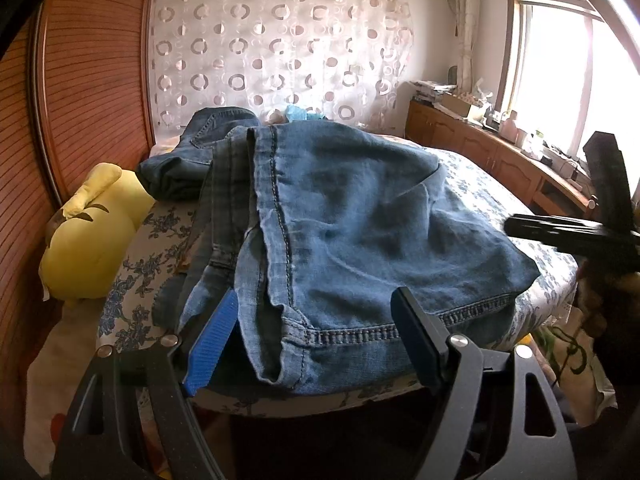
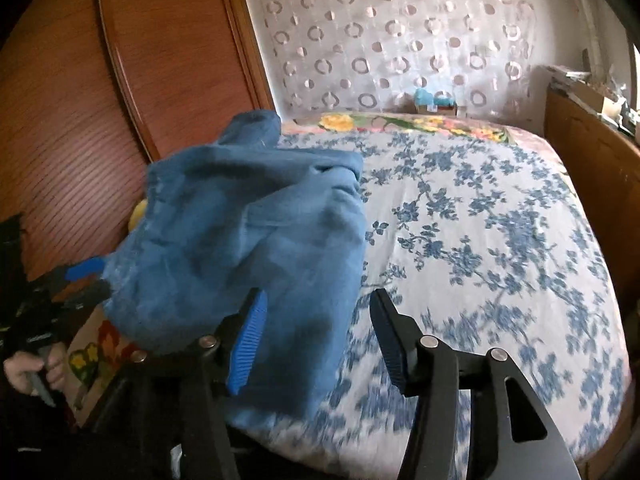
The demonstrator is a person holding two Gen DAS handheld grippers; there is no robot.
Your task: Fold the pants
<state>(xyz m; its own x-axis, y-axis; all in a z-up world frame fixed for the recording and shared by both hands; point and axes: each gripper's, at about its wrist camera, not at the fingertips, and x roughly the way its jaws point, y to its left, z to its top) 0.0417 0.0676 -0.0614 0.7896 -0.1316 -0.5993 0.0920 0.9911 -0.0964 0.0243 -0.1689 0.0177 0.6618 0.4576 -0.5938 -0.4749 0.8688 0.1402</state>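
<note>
On the flowered bed (image 2: 500, 240) lie folded jeans (image 1: 360, 220), wardrobe (image 1: 88, 80) beside; left gripper (image 1: 312, 332) gapes over the hem, right gripper (image 2: 316, 340) open, seemingly empty.

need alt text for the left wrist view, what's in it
Blue denim pants lie folded in a heap on a bed with a floral sheet, their stitched hem nearest the camera. The left hand-held gripper sits open at that hem, a finger on each side of it. A yellow plush toy lies at the left, by a wooden wardrobe.
</note>
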